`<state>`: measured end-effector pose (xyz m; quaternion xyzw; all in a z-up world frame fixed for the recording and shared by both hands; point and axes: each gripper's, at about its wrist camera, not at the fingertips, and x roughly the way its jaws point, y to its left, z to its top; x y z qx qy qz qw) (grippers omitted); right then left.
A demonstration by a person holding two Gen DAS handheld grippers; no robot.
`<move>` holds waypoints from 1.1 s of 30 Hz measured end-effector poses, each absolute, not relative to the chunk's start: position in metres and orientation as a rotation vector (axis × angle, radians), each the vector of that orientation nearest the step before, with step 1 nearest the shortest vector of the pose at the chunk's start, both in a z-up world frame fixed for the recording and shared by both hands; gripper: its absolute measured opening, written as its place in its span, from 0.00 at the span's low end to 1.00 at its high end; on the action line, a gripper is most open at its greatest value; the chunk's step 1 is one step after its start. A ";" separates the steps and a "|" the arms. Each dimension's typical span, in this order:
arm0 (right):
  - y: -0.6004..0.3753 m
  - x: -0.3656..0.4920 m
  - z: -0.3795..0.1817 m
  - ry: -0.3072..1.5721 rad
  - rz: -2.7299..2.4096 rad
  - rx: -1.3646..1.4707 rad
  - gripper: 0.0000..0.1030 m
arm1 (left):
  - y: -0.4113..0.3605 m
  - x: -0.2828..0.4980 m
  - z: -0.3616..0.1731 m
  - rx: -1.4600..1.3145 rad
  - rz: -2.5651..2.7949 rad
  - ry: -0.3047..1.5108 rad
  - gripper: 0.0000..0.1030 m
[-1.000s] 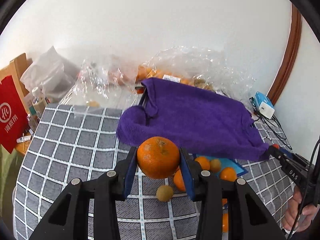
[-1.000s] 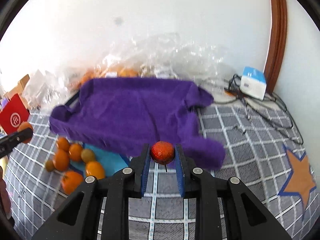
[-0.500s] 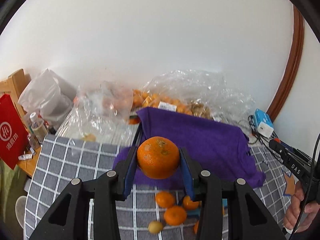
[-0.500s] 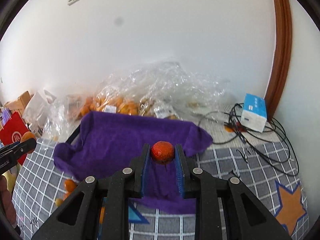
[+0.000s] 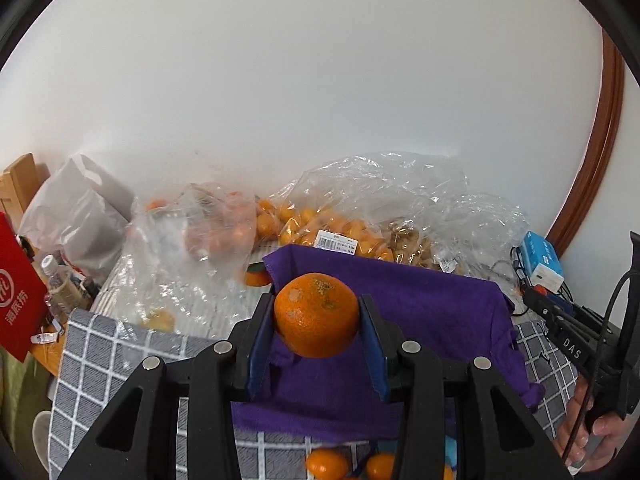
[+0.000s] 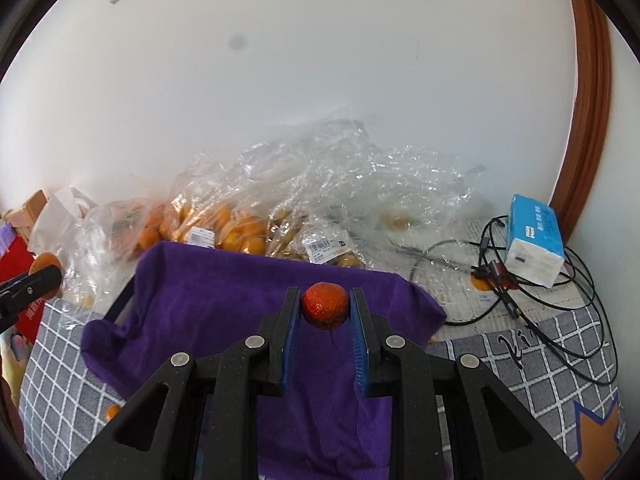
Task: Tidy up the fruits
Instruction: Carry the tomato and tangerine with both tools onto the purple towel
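left gripper [image 5: 317,322] clamps a speckled orange [image 5: 316,314]; right gripper [image 6: 325,312] pinches a small red fruit [image 6: 325,305], purple towel [image 6: 224,300] at 6 o'clock.

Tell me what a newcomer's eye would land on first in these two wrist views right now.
First, the fruit in the jaws: the left gripper is clamped on a large orange, the right gripper on a small red fruit, each dead centre of its own view. Behind both lies a purple towel draped over something on the checked tablecloth. Further back, against the white wall, sit crumpled clear plastic bags of oranges.
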<state>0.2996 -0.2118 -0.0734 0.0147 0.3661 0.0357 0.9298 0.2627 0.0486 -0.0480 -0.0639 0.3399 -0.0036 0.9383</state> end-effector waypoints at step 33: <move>-0.215 0.366 -0.168 1.024 0.034 -0.038 0.23 | 0.016 0.358 -0.139 -0.073 -0.023 0.904 0.38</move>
